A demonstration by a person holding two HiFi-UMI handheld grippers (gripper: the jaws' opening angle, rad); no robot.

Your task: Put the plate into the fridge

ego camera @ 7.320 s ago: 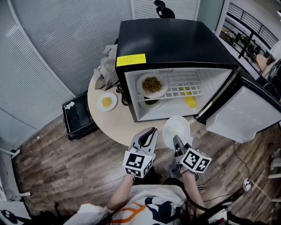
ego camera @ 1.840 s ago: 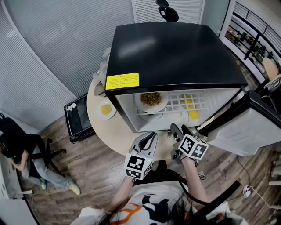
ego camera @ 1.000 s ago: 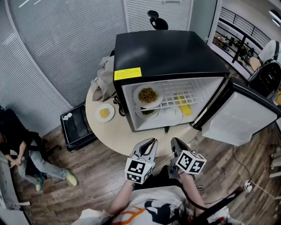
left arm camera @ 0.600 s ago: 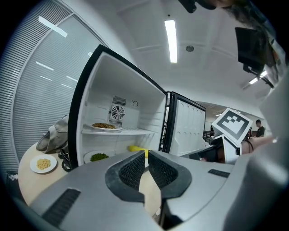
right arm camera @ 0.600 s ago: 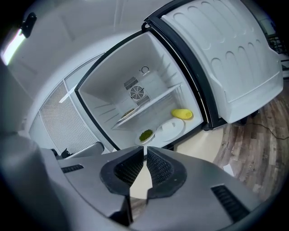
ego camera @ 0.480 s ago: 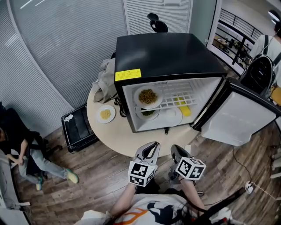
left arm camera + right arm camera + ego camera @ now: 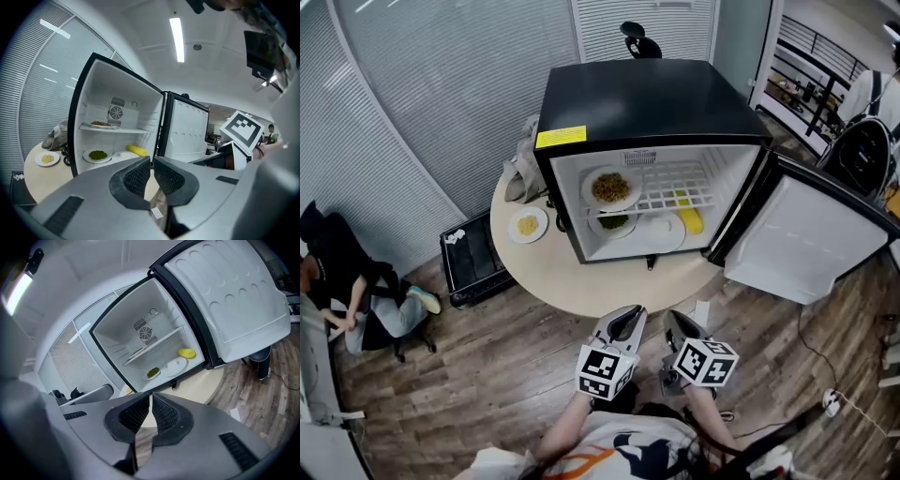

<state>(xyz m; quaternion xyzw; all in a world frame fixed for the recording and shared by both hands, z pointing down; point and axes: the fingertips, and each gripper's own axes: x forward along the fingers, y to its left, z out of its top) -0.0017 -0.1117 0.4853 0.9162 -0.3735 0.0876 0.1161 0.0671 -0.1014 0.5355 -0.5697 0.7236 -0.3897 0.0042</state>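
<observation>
The white empty plate [image 7: 662,235] lies on the floor of the open black fridge [image 7: 647,98], beside a plate of green food [image 7: 614,223] and a yellow item [image 7: 689,221]. A plate of brown food [image 7: 611,187] sits on the wire shelf above. Both grippers hang well in front of the table, over the wooden floor. My left gripper [image 7: 623,322] is shut and holds nothing. My right gripper [image 7: 678,325] is shut and holds nothing as well. The white plate [image 7: 124,154] also shows in the left gripper view, and the same plate [image 7: 175,365] in the right gripper view.
The fridge door [image 7: 806,239] stands wide open to the right. A small plate of yellow food [image 7: 528,225] and a crumpled cloth [image 7: 523,164] lie on the round table [image 7: 581,286] left of the fridge. A black box [image 7: 473,258] sits on the floor. A person [image 7: 347,281] sits at the far left.
Both grippers have drawn back from the fridge towards me and stay shut. The white plate, once held by the right gripper, now rests inside the fridge.
</observation>
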